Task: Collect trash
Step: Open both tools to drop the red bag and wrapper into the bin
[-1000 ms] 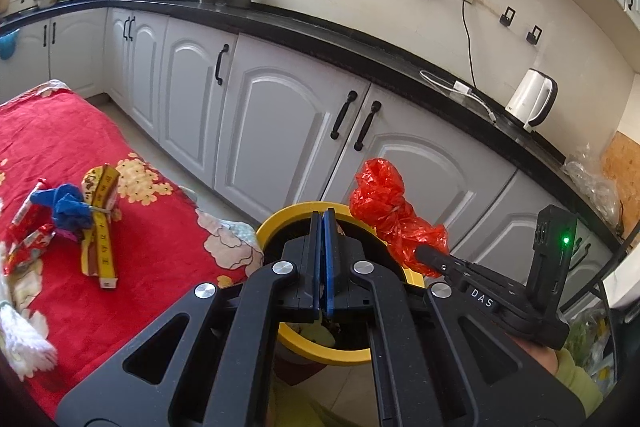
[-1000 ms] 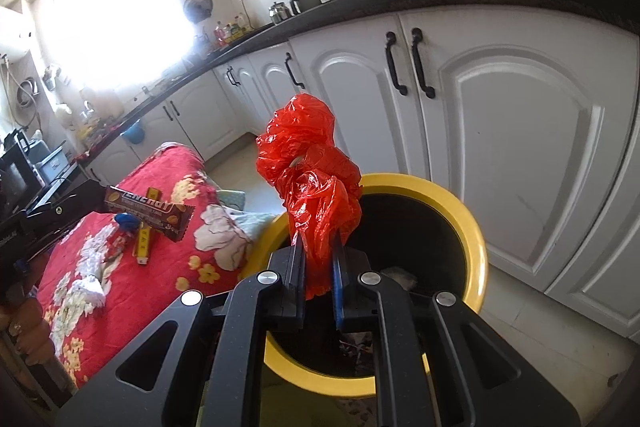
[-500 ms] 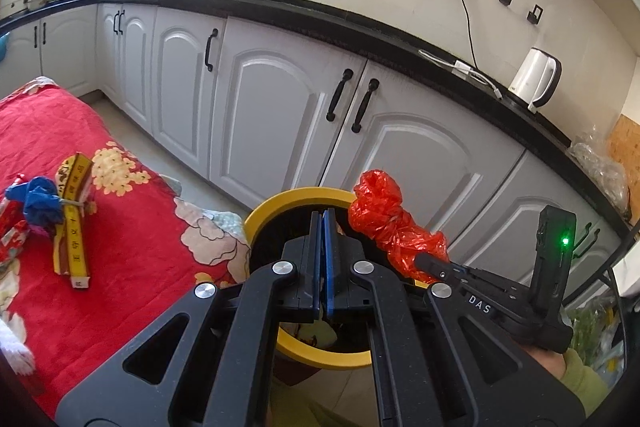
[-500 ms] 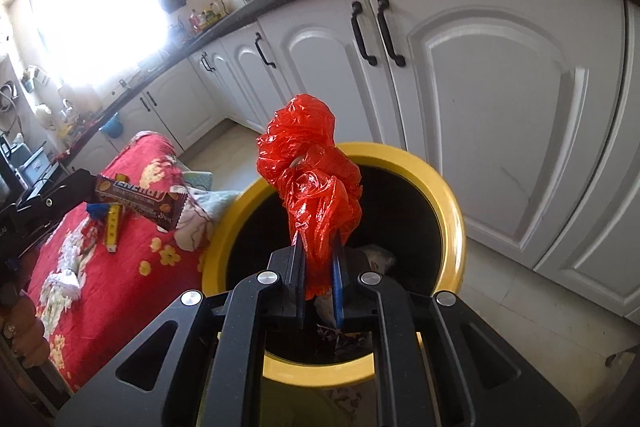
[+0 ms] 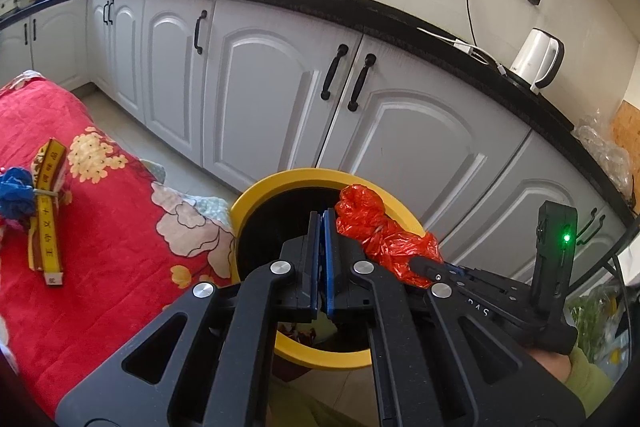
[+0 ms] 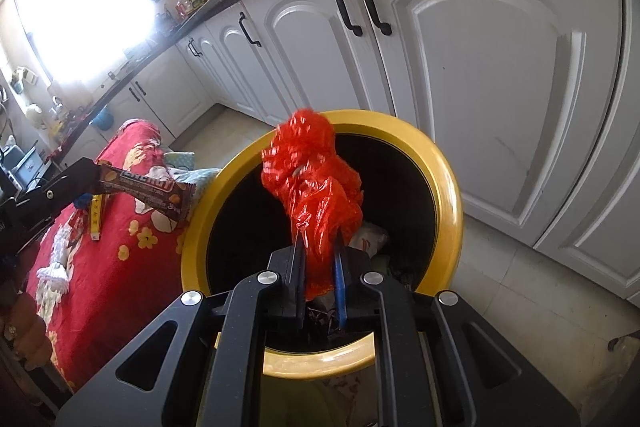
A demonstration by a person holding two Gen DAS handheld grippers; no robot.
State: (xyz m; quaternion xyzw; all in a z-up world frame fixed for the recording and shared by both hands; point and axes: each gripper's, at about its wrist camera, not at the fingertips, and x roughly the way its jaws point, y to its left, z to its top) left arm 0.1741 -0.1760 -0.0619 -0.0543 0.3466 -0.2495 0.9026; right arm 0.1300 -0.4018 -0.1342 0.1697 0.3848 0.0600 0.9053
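Over the yellow-rimmed bin (image 6: 448, 187) holding scraps, right gripper (image 6: 318, 247) pinches a red bag (image 6: 316, 183); left gripper (image 6: 94, 179) pinches a snack wrapper (image 6: 148, 189).

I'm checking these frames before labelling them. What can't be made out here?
- Bin contents: mostly dark in both views, hidden in part by the fingers and the red bag.
- Wrapper in the left gripper: unseen in the left wrist view, behind its shut fingers; print only partly readable in the right wrist view.
- Bin base: cut off by the gripper bodies.
- Right gripper: pad contact hidden by the bag.
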